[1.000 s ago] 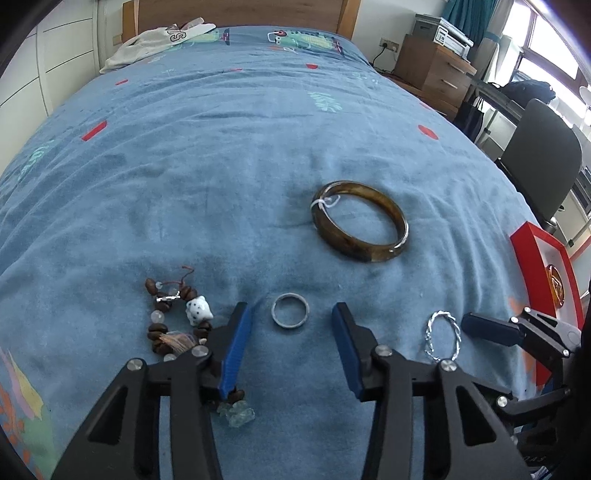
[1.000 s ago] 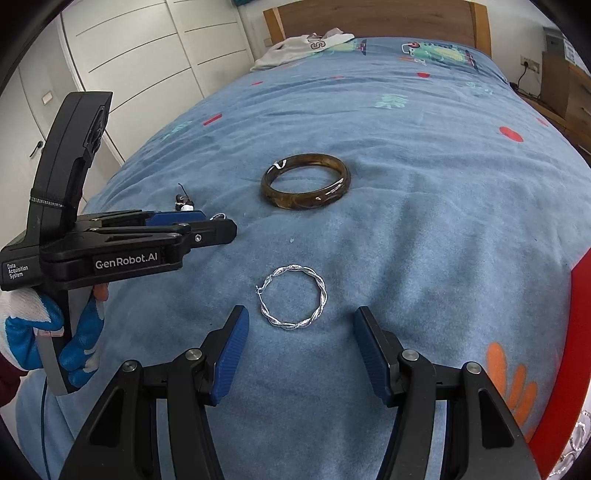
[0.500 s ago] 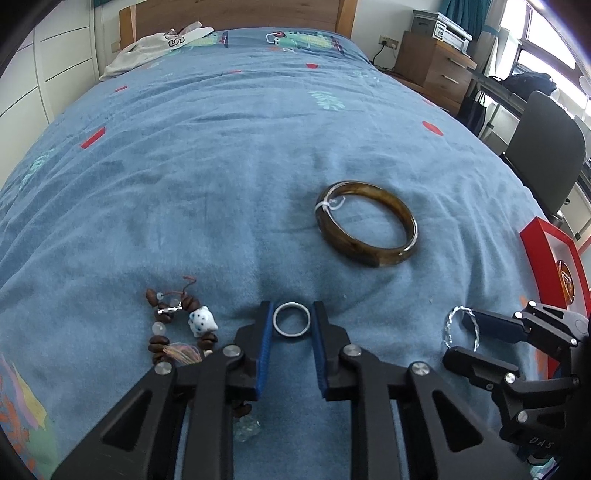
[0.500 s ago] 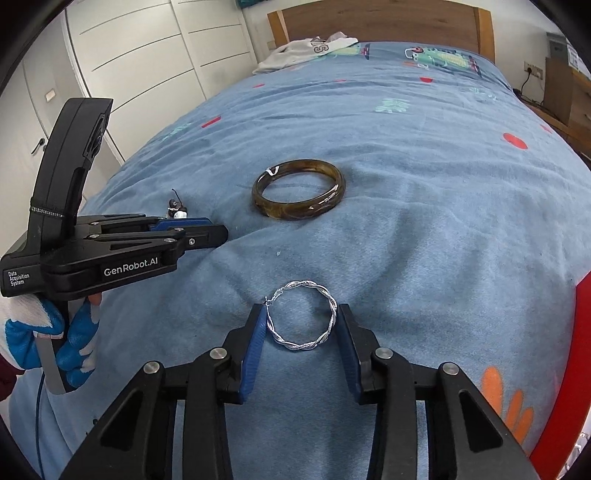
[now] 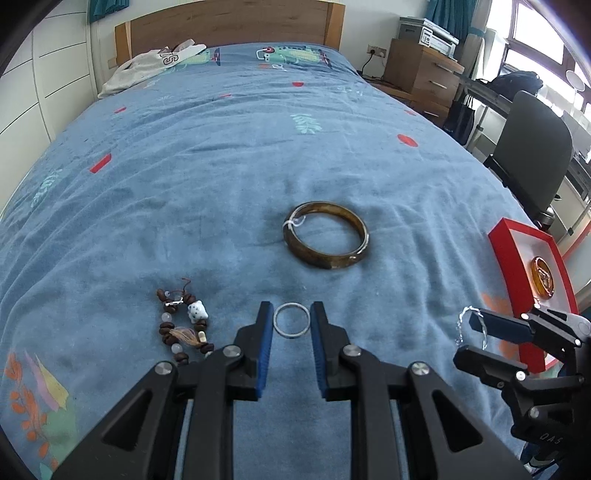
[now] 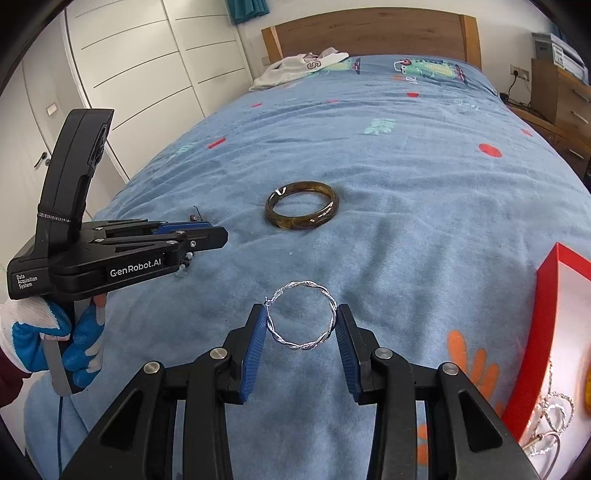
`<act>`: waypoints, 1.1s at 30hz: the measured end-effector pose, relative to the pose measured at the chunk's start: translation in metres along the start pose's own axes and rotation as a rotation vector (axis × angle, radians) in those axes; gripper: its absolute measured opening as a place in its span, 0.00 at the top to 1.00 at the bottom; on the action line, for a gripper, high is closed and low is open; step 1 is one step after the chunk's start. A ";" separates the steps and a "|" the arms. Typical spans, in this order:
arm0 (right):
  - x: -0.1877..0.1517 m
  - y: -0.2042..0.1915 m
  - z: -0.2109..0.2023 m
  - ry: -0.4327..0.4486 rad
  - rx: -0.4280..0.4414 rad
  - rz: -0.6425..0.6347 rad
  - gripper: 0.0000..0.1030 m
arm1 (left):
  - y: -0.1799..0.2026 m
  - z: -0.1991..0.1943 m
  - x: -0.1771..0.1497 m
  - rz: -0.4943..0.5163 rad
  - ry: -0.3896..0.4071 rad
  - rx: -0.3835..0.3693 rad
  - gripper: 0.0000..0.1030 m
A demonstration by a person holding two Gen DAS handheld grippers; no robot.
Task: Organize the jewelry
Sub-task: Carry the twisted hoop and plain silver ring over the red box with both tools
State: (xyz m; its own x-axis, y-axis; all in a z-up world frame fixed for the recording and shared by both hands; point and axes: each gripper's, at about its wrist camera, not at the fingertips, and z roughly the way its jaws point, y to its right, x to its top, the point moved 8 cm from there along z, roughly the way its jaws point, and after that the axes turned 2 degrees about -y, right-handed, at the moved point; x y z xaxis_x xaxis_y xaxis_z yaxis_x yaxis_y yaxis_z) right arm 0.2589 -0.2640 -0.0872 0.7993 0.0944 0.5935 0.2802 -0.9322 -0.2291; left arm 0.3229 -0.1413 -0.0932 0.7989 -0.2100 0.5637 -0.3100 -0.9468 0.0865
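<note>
Left wrist view: both grippers clamped on jewelry over a blue bed.

Left gripper (image 5: 291, 320) has just closed, fingers pinching a small silver ring (image 5: 291, 319); right gripper (image 6: 300, 320) has just closed too, fingers gripping the twisted silver hoop (image 6: 301, 315). Blue bedspread (image 5: 221, 177), rumpled, with red flecks and leaf prints. Amber bangle (image 5: 327, 240) lies mid-bed; beaded bracelet (image 5: 184, 325) near the foot edge, left side. Red box (image 5: 517, 266) sits at the right edge. Wooden headboard (image 5: 229, 26) at the far end, white garment (image 5: 147, 66) beside it. White wardrobe (image 6: 129, 74) along the left, wooden drawers (image 5: 424, 74) and a dark chair (image 5: 528, 155) to the right.
</note>
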 end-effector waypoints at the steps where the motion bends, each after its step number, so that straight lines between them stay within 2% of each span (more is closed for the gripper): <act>1: 0.000 0.000 -0.008 0.010 -0.002 0.003 0.63 | 0.003 -0.005 0.001 0.003 0.006 0.000 0.82; 5: -0.002 0.007 -0.039 0.043 -0.026 0.008 0.63 | 0.027 -0.028 0.007 0.021 0.031 -0.018 0.82; 10: -0.012 0.038 -0.079 0.072 -0.080 0.043 0.63 | 0.074 -0.042 0.012 0.059 0.043 -0.066 0.82; 19: -0.042 0.134 -0.135 0.071 -0.205 0.130 0.63 | 0.196 -0.033 0.016 0.168 0.019 -0.196 0.82; 26: -0.029 0.200 -0.134 0.032 -0.246 0.137 0.63 | 0.282 -0.007 0.021 0.262 -0.012 -0.258 0.82; 33: -0.019 0.243 -0.107 -0.030 -0.207 0.155 0.63 | 0.318 0.033 0.012 0.309 -0.080 -0.250 0.82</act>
State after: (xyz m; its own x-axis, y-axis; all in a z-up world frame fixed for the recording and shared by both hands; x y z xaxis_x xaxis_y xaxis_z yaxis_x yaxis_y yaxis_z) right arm 0.2548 -0.5297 -0.0715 0.8405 -0.0479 0.5397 0.0407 -0.9877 -0.1511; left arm 0.2514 -0.4527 -0.0859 0.6829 -0.5030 0.5298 -0.6496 -0.7499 0.1254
